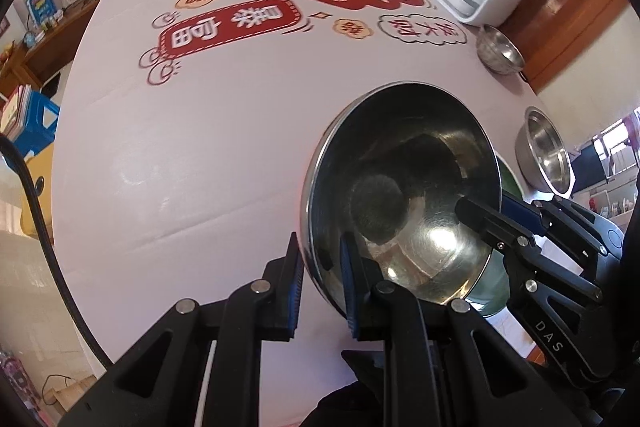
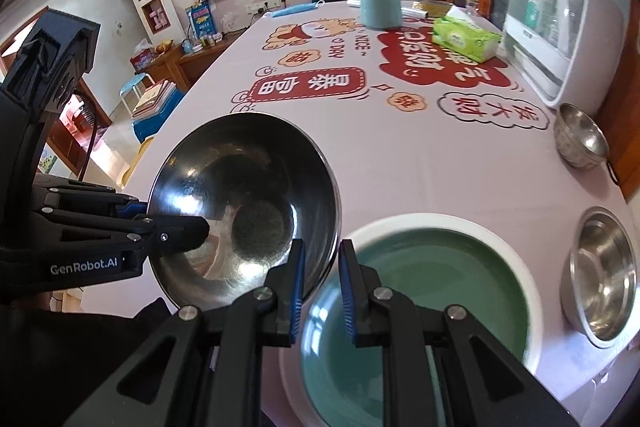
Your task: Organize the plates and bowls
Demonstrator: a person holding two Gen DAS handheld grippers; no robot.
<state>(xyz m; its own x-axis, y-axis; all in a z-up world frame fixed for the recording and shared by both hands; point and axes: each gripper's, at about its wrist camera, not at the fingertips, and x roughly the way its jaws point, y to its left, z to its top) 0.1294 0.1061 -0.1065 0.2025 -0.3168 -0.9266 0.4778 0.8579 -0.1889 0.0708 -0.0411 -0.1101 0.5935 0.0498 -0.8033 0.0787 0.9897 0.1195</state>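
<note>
Both grippers have the big steel bowl (image 2: 244, 203) by its rim, one on each side, and it hangs tilted above the table (image 1: 180, 147), its hollow turned toward the cameras. The left gripper (image 1: 320, 283) is pinched nearly shut on the near-left edge; the right gripper (image 2: 322, 283) is clamped the same way on the opposite edge, its jaws almost together with only the thin metal wall between the blue pads (image 2: 298, 287). Just beside and below the bowl sits the green plate (image 2: 440, 291), white-rimmed and flat on the cloth. My guess is the bowl is headed onto that plate or over toward the other steel ones. To do it well, the two hands should travel together and level the bowl out before lowering, since a thin slick rim can twist or slip if one side leads. Watch the plate's raised edge on the way across. Off to the right a steel bowl (image 2: 604, 275) stands near the table's edge, and a small bowl (image 2: 580, 139) sits farther back by the white cabinet (image 2: 576, 27). The tissue box (image 2: 466, 41) and blue jar (image 2: 380, 5) are well apart, out of the path.
</note>
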